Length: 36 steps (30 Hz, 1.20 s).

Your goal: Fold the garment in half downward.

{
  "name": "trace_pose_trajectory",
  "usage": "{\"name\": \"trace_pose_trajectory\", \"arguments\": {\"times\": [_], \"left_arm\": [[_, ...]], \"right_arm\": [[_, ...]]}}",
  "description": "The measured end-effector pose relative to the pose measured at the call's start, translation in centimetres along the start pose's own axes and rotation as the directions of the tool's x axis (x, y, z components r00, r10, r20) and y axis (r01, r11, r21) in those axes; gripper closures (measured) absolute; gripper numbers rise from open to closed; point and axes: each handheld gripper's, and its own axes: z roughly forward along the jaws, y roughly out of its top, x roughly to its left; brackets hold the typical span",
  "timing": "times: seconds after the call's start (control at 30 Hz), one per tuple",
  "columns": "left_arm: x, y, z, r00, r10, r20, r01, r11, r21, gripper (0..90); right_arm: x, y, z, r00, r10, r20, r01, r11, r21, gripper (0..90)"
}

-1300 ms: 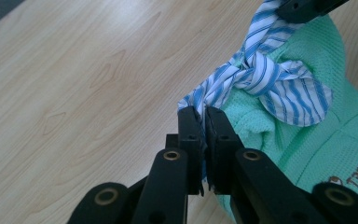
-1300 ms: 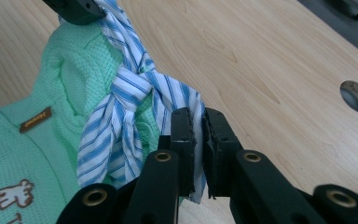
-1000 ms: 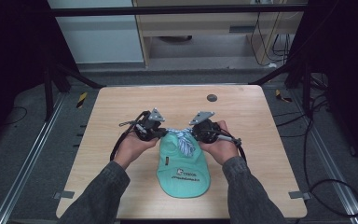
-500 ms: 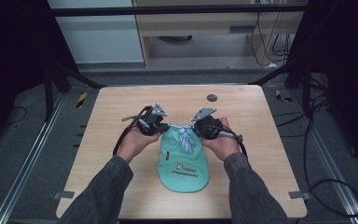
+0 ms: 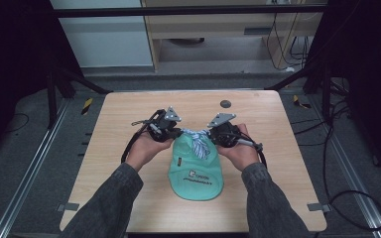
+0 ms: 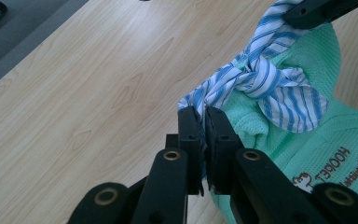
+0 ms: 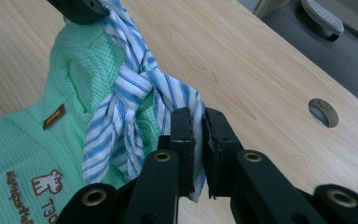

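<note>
My left gripper (image 6: 204, 135) has its 2 black jaws pressed narrow on 1 end of a blue-and-white striped cloth strip (image 6: 270, 88). My right gripper (image 7: 196, 140) pinches the strip's other end the same way, a fold of white fabric caught between its pads. The strip is tied in a knot midway between the grippers, and it hangs stretched across the top of a mint-green garment (image 5: 197, 168), with 1 loose tail drooping onto the green fabric.

The garment lies flat on the table, its rounded bottom edge toward me, printed lettering and a small logo on its front. In the high view my left hand (image 5: 146, 148) and right hand (image 5: 240, 151) hold the grippers just beside the garment's top corners, grey sleeves coming in from below.

The table (image 5: 129, 114) is light wood-grain laminate, bare around the garment, with a round dark cable hole (image 5: 225, 103) near its far edge. Beyond it the floor is grey, with a black metal frame, loose cables on the right, and a pale cabinet at the back.
</note>
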Motion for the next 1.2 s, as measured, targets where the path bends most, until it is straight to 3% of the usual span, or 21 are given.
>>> {"name": "trace_pose_trajectory", "arguments": {"times": [0.77,1.07,1.2], "left_arm": [[1.3,0.8,-0.1,0.9990,-0.013,-0.043,0.012,0.9998,-0.013,86.1],[0.4,-0.1,-0.2,0.9983,0.027,-0.051,-0.027,0.9996,-0.011,85.9],[0.8,0.0,0.1,0.9987,0.015,-0.048,-0.016,0.9998,-0.014,85.9]], "right_arm": [[-1.1,1.5,1.1,0.9999,0.003,0.014,-0.003,1.000,0.002,83.0],[-0.1,0.9,0.8,0.9991,-0.035,0.022,0.035,0.999,-0.004,82.8],[-0.2,0.9,0.8,0.9993,-0.034,0.018,0.034,0.999,-0.003,82.6]]}}
